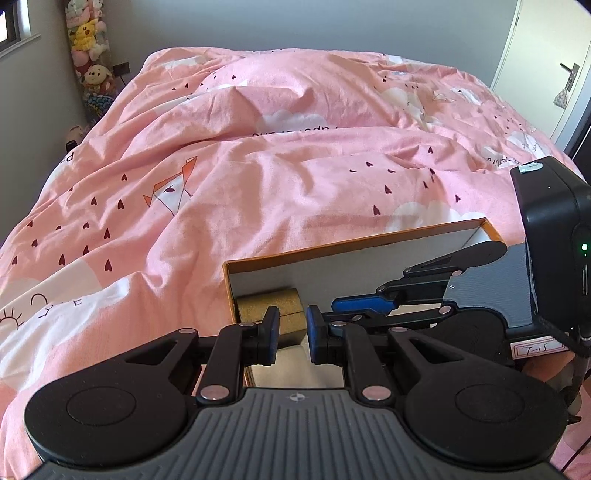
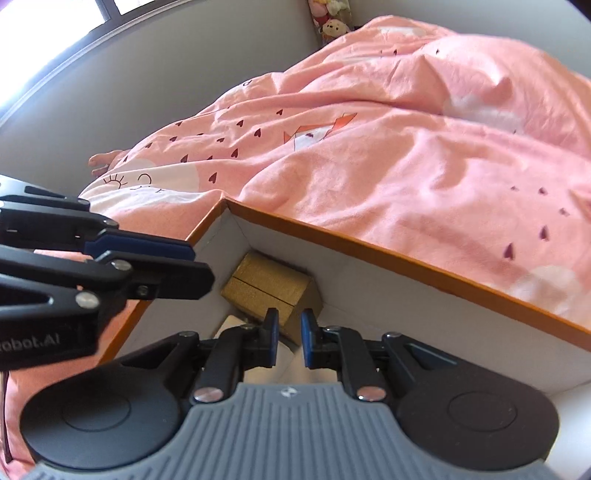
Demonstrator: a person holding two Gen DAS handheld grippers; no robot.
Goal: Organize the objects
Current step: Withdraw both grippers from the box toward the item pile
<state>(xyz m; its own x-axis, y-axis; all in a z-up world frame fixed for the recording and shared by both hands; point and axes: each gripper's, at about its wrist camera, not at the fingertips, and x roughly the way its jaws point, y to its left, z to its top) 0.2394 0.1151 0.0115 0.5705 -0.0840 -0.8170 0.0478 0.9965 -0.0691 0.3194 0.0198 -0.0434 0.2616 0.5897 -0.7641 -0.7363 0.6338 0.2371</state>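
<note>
Left wrist view: gold blocks (image 1: 273, 312) in the box (image 1: 351, 247) lie just beyond the closed, empty left gripper (image 1: 291, 334).

pink duvet (image 1: 258, 177) with hearts and fox print, stack of plush toys (image 1: 88, 48) in corner, white door (image 1: 554, 66), window (image 2: 55, 33)

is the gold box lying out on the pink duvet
No, the gold box sits inside the orange-rimmed cardboard box, tucked into its far corner, not on the pink duvet.
</note>
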